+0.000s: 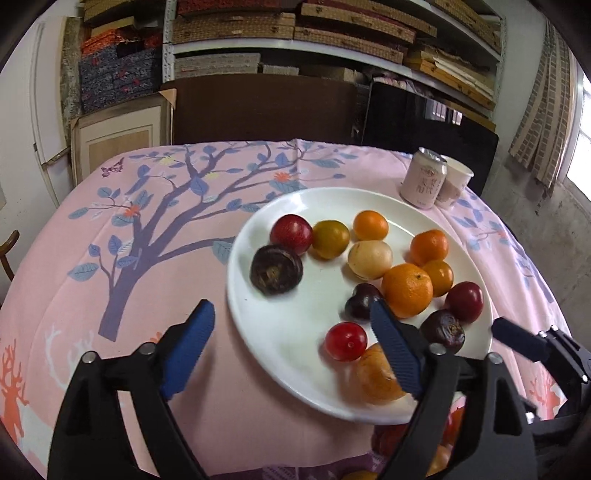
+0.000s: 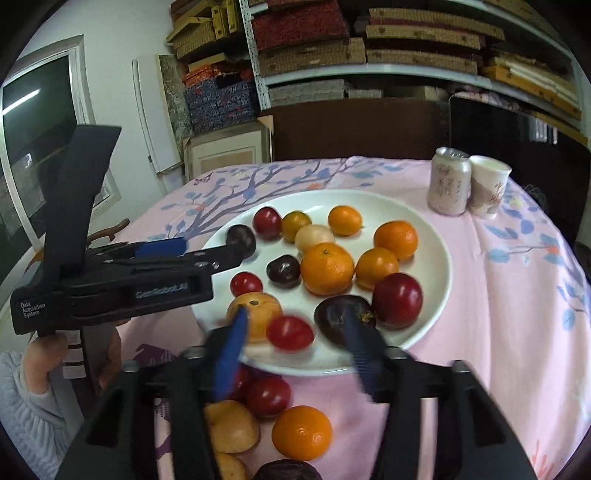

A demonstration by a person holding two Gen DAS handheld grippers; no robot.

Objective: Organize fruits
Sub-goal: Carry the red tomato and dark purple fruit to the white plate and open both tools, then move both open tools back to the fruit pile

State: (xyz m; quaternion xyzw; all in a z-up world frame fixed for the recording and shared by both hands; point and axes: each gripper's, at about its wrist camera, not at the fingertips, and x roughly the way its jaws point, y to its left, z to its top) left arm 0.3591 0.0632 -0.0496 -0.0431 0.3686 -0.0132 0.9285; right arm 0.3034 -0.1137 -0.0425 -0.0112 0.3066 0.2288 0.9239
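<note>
A white plate [image 1: 280, 343] on the pink tablecloth [image 1: 110, 240] holds several fruits: oranges [image 1: 406, 290], red plums [image 1: 291, 233], dark passion fruits [image 1: 275, 269] and pale yellow ones [image 1: 370, 258]. My left gripper [image 1: 291, 321] is open over the plate's near left rim, and a small red fruit [image 1: 346, 340] lies just inside its right finger, untouched. My right gripper [image 2: 295, 332] is open at the plate's [image 2: 436, 295] near rim. A small red fruit [image 2: 290, 332] sits between its blurred blue fingers [image 2: 232, 350], and the pads do not press on it. Several more fruits [image 2: 302, 432] lie on the cloth in front of the plate.
A pink drink can [image 2: 448, 181] and a paper cup [image 2: 487, 186] stand at the table's far right. In the right wrist view a hand [image 2: 44, 354] holds the left gripper [image 2: 207, 251] over the plate's left side. Shelves of stacked boxes [image 1: 295, 33] fill the wall behind.
</note>
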